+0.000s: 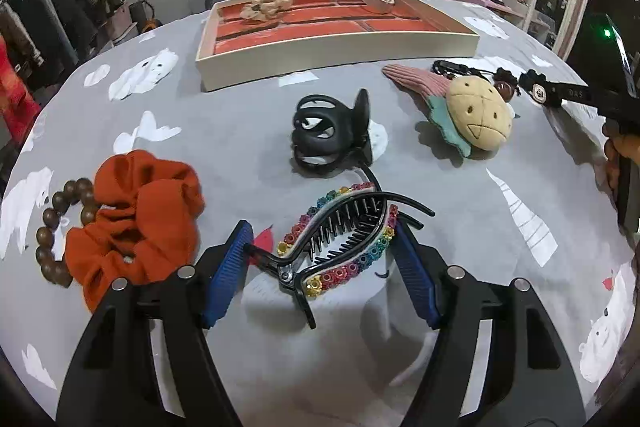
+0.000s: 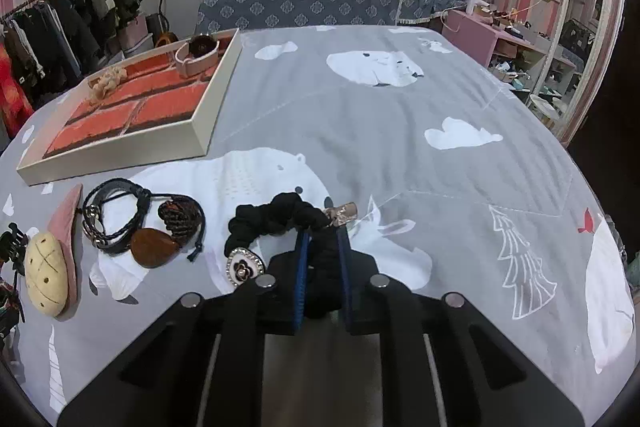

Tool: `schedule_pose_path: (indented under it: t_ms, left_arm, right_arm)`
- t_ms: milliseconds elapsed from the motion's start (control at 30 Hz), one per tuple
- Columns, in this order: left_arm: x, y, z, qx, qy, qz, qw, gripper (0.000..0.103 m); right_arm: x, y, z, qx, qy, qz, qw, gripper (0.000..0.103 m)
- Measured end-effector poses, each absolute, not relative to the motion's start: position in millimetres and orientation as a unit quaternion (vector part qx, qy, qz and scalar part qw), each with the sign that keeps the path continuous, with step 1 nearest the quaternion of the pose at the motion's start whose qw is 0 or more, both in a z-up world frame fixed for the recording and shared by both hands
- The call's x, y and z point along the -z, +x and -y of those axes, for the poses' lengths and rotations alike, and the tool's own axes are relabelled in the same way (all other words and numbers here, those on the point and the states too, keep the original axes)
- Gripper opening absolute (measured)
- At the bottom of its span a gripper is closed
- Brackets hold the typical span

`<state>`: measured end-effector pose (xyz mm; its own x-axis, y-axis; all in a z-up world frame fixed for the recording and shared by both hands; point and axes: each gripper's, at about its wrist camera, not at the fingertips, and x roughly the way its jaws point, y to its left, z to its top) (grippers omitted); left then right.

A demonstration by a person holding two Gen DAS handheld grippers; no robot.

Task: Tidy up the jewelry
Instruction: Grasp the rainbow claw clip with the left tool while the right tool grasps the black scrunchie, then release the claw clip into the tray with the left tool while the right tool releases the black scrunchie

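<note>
Left wrist | left gripper (image 1: pixel 324 259) half-open around rainbow-flowered black comb clip (image 1: pixel 340 247), seemingly gripped | right gripper (image 2: pixel 323 255) clamping black scrunchie (image 2: pixel 280 219)

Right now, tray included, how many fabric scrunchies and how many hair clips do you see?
Scrunchies: 3 (orange fabric scrunchie, beige fabric scrunchie in cream tray, black fabric scrunchie)
Hair clips: 3 (black plastic claw clip, rainbow-flower clip, beige plush clip)
Total: 6

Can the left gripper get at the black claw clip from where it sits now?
Probably not right away. The left gripper has the rainbow flower clip between its blue fingers, and that clip lies directly before the black claw clip. Otherwise the cloth between is bare.
</note>
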<state>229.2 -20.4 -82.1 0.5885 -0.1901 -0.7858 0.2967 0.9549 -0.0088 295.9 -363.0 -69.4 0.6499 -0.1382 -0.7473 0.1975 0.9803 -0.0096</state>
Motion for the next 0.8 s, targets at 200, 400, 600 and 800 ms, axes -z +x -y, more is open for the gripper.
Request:
schedule_pose_path:
  t_ms: [200, 400, 600, 800]
  left_arm:
    - [70, 219, 14, 0.121, 0.061, -0.411, 0.902, 0.069]
    - [36, 226, 6, 0.111, 0.046, -0.375, 0.919, 0.069]
    - [1, 261, -1, 0.098, 0.025, -0.353, 0.93, 0.069]
    - [-23, 304, -3, 0.08, 0.01, -0.342, 0.936, 0.069]
  right_arm:
    - [56, 287, 359, 0.099, 0.019, -0.382, 0.919, 0.012]
    - [31, 286, 363, 0.094, 0.026, -0.351, 0.931, 0.012]
    - [8, 299, 358, 0.079, 0.031, -0.336, 0.938, 0.012]
    - [-11, 327, 345, 0.062, 0.043, -0.318, 0.945, 0.012]
